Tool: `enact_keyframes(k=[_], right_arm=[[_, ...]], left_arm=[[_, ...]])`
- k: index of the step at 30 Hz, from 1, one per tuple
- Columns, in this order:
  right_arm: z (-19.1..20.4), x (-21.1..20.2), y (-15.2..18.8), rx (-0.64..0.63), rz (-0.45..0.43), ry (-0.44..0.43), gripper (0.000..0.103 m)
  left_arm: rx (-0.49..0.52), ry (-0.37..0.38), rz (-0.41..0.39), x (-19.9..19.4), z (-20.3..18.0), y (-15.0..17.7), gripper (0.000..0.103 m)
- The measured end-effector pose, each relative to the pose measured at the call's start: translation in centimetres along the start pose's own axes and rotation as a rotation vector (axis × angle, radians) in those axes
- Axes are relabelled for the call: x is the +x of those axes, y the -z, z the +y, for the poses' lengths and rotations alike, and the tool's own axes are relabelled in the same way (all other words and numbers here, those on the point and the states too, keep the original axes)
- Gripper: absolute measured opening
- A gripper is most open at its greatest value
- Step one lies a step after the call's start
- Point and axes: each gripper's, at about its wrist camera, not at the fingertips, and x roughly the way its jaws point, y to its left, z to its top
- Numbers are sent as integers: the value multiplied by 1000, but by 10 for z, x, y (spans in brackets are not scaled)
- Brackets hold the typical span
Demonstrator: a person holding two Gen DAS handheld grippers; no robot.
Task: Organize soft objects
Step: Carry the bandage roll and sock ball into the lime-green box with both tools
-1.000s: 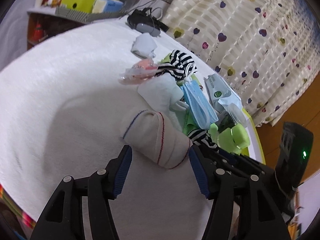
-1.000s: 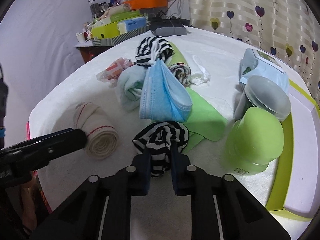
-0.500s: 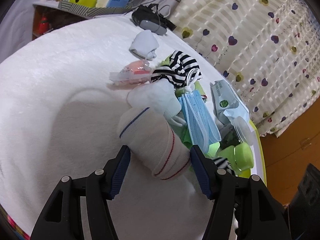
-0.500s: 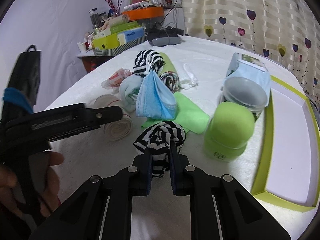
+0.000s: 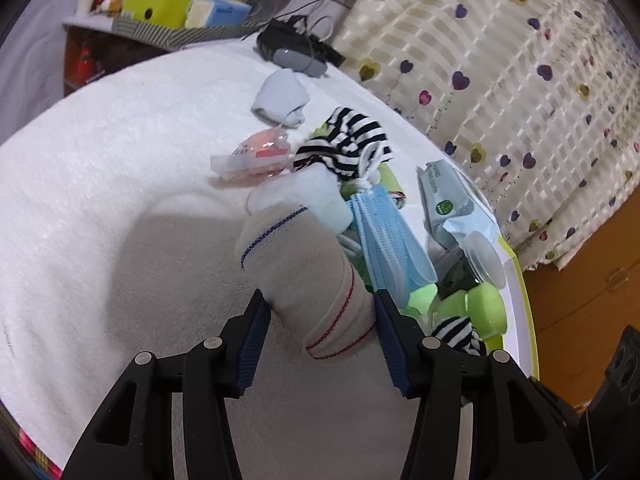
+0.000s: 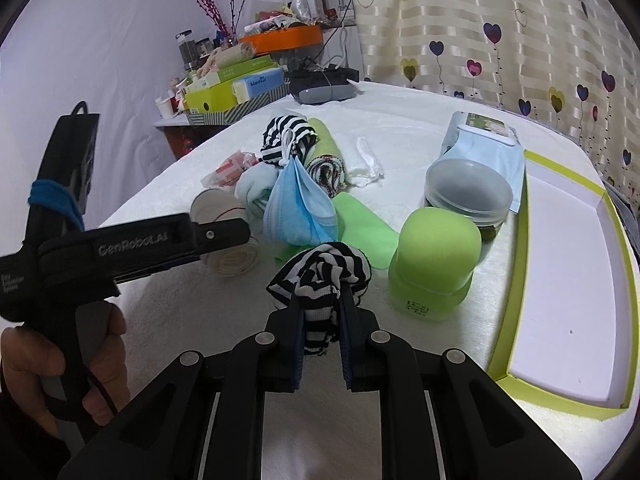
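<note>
My left gripper (image 5: pixel 320 312) is shut on a rolled white sock (image 5: pixel 308 276) with red and blue stripe lines; the roll also shows in the right wrist view (image 6: pixel 228 236) behind the left gripper's arm. My right gripper (image 6: pixel 320 304) is shut on a black-and-white striped sock ball (image 6: pixel 320 272) held just above the white cloth. A second striped sock (image 6: pixel 284 136), a blue face mask (image 6: pixel 298 204), a pale blue sock (image 6: pixel 250 188) and a green cloth (image 6: pixel 360 228) lie in a pile behind.
A green-rimmed white tray (image 6: pixel 516 312) lies at the right. A green plastic cup (image 6: pixel 436 256), a clear lidded container (image 6: pixel 468 188) and a wipes pack (image 6: pixel 484 140) stand beside it. A red snack packet (image 5: pixel 260 152) and a grey sock (image 5: pixel 282 96) lie farther back.
My left gripper has closed in around the white sock roll and now grips it. My right gripper has lifted and drawn back with the striped sock ball.
</note>
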Motion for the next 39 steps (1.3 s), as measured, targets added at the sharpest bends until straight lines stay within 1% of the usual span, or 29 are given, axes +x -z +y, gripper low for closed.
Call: enact_keyframes(k=[4, 8, 15, 19, 25, 29, 33, 39], right_arm=[[0, -8, 0, -1, -18, -1, 15], [-1, -23, 1, 0, -54, 1, 15], [-4, -41, 3, 12, -93, 13, 15], [-8, -53, 4, 24, -119, 32, 15], [-22, -67, 6, 52, -148, 72, 15], [-34, -77, 6, 75, -168, 101, 15], [-49, -86, 4, 95, -190, 130, 15], [-75, -97, 3, 134, -215, 179, 15]], left_arm=[[56, -13, -42, -17, -6, 6, 50], [103, -10, -72, -32, -14, 11, 50], [196, 18, -120, -53, -36, 19, 50], [255, 47, -127, -60, -53, 23, 50], [329, 80, -120, -61, -78, 29, 50], [376, 84, -124, -59, -95, 29, 50], [411, 93, -125, -55, -111, 27, 50], [468, 126, -114, -45, -141, 27, 50]])
